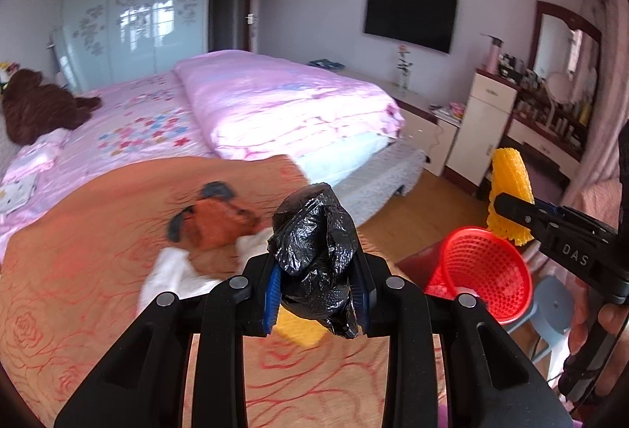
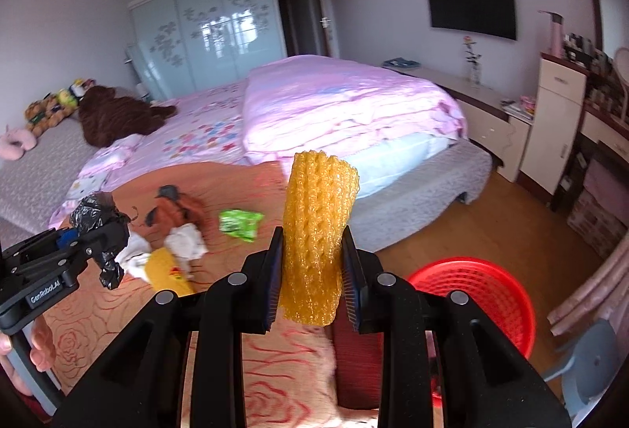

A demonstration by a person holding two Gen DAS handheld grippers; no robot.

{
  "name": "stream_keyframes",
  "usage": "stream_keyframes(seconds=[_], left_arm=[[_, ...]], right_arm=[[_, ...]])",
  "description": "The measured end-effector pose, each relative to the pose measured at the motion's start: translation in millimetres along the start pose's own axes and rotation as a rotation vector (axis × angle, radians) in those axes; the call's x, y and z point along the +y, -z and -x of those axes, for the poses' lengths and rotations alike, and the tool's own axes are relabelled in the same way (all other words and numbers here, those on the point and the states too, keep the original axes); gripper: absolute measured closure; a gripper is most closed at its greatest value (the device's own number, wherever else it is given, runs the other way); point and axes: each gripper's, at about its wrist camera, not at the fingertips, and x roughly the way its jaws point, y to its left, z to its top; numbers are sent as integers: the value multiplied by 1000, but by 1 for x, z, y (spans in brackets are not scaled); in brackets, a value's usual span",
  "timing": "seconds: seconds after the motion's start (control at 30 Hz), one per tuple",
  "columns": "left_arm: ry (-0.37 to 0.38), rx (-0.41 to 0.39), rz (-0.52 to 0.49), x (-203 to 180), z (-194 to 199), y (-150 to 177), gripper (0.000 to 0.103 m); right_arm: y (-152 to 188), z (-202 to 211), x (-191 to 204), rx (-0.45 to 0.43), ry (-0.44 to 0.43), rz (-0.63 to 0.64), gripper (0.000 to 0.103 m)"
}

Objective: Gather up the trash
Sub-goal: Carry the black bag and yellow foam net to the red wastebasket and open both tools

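Carry step: left tongs clamp crumpled black bag, right tongs clamp yellow foam net. Red basket sits low & right of both tongs. Next, prob.: swing over its rim, then let go w/ each.

Each matte black plastic left gripper and right gripper shows the same build — two broad angled arms, each with hollow cut-outs, capped by round silver pivot pins. The fingers carry ribbed blue pads. At the left of the right-wrist frame, white "GenRobot.AI" lettering marks the left gripper's side; "DAS" appears at the right of the other frame.
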Motion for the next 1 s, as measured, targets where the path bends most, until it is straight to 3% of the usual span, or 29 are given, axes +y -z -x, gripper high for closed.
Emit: stream_keyframes(seconds=[0.67,1.0], left_arm=[[254,129,-98,-111,-79,-9,75],[320,238,-185,-169,-125,12,75]], right_arm=[[35,-3,-118,40,203,-175,76],[57,-22,-154,114,238,-236,75]])
